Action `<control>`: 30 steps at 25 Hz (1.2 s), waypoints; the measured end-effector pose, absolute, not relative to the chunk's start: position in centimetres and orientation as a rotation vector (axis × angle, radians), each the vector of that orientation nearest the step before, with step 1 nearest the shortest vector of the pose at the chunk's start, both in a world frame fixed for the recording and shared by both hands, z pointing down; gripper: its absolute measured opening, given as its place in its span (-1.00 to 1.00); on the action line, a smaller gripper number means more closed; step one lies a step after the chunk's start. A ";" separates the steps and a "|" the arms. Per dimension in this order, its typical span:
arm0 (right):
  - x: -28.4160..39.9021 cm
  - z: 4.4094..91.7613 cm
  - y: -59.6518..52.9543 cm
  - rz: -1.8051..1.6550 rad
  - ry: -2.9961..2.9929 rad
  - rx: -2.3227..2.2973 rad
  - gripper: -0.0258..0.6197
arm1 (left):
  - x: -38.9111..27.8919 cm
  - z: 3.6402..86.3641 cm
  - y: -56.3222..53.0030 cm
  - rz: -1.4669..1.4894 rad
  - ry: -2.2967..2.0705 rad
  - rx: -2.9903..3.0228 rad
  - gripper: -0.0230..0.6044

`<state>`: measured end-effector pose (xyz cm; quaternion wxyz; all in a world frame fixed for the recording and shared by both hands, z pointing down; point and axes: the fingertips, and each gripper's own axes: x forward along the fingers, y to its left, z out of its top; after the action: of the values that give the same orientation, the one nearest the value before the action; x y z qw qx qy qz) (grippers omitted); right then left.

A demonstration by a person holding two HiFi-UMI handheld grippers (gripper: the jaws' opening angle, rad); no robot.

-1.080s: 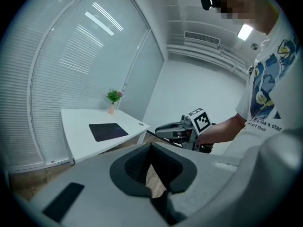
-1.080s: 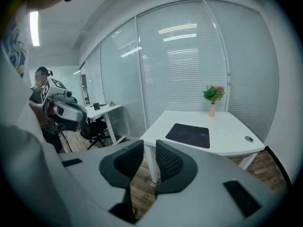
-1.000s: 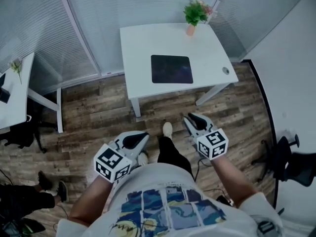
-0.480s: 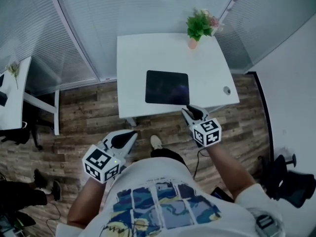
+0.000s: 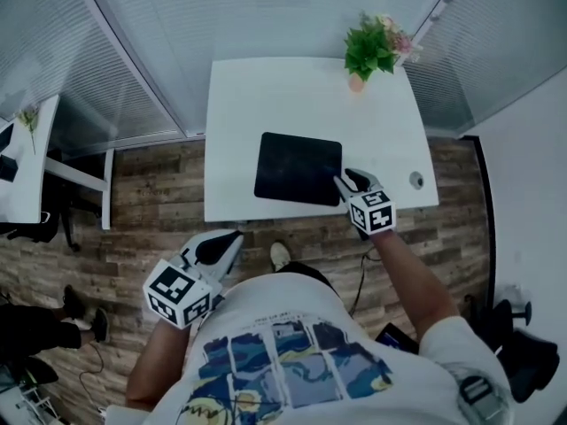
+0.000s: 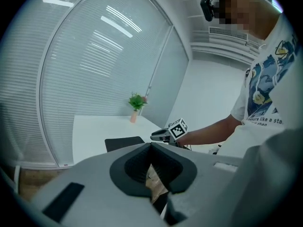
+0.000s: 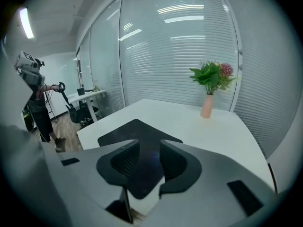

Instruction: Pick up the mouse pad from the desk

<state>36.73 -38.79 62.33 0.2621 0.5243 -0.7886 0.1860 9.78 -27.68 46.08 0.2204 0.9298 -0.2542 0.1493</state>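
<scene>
The black mouse pad (image 5: 299,168) lies flat on the white desk (image 5: 266,96), near its front edge. My right gripper (image 5: 344,177) hovers at the pad's near right corner. In the right gripper view its jaws are opening and nothing is pressed; the mouse pad (image 7: 137,131) shows through the gap of the right gripper (image 7: 149,148). My left gripper (image 5: 232,237) hangs over the wooden floor just short of the desk's front edge. Its jaws look shut and empty in the left gripper view, where the left gripper (image 6: 151,148) points toward the mouse pad (image 6: 124,143).
A potted plant in a pink vase (image 5: 372,51) stands at the desk's far right corner. A round cable hole (image 5: 416,181) sits near the right edge. Glass walls with blinds stand behind. A second desk (image 5: 27,166) is at left, and a person (image 7: 35,103) beyond.
The person has stepped up to the desk. My right gripper has travelled forward and down to the pad's near right corner. My left gripper has come forward toward the desk's front edge.
</scene>
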 end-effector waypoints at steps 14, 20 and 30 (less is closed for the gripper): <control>41.9 69.8 -47.5 0.587 -2.064 1.304 -0.39 | 13.2 47.0 -31.4 0.432 -0.866 2.493 -0.92; 41.6 71.3 -49.5 0.605 -2.047 1.255 -0.34 | 13.2 47.6 -32.1 0.440 -0.903 2.442 -0.92; 41.6 72.7 -51.0 0.675 -2.022 1.205 -0.31 | 13.1 47.7 -33.6 0.442 -0.926 2.432 -0.92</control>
<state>41.59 -51.05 72.66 0.3394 0.4627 -0.7768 0.2594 13.09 -33.57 47.70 0.2484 0.8924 -0.3399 0.1621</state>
